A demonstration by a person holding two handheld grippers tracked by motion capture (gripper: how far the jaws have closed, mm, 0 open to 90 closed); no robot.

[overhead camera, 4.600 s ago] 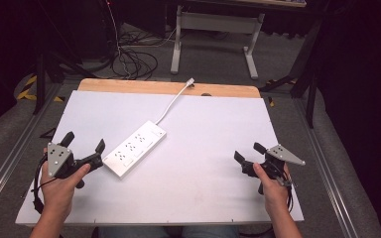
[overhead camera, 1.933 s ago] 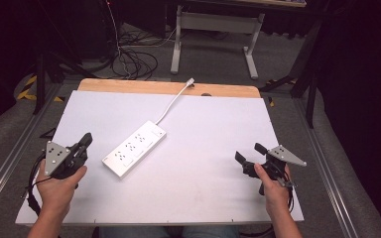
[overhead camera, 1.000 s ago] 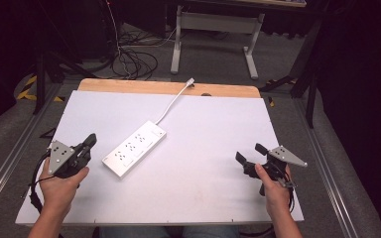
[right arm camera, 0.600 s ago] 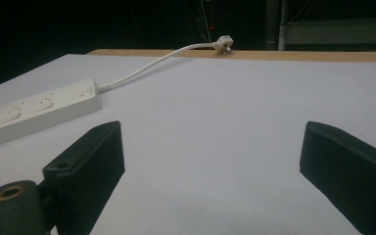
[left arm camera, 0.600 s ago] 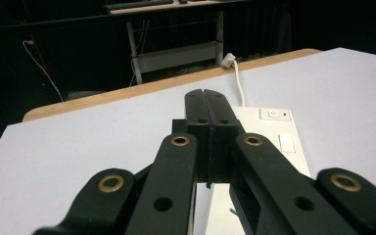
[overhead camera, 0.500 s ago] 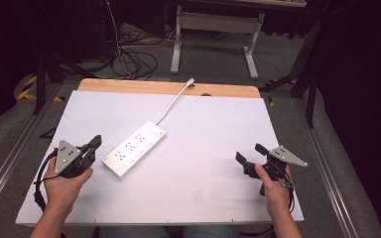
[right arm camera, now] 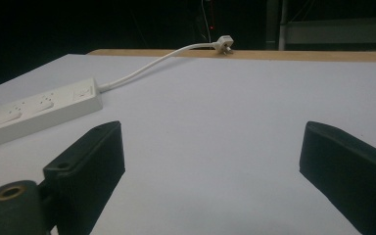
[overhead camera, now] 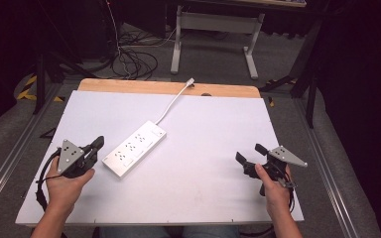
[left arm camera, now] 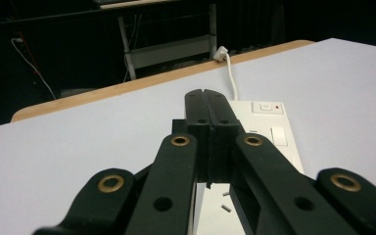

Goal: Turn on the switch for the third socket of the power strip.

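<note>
A white power strip lies at an angle on the white table top, left of centre. Its white cable runs to a plug at the wooden far edge. My left gripper is shut with nothing in it, its tips just left of the strip's near end. In the left gripper view the closed jaws point along the strip. My right gripper stands open and empty at the right, far from the strip. Its view looks across bare table to the strip and plug.
A wooden strip borders the table's far edge. Beyond it on the floor are a tangle of black cables and a metal table frame. Metal rails run along both sides of the table.
My left gripper, open in the earliest frame, has shut empty and edged slightly right toward the power strip. The right gripper and the strip have not moved.
</note>
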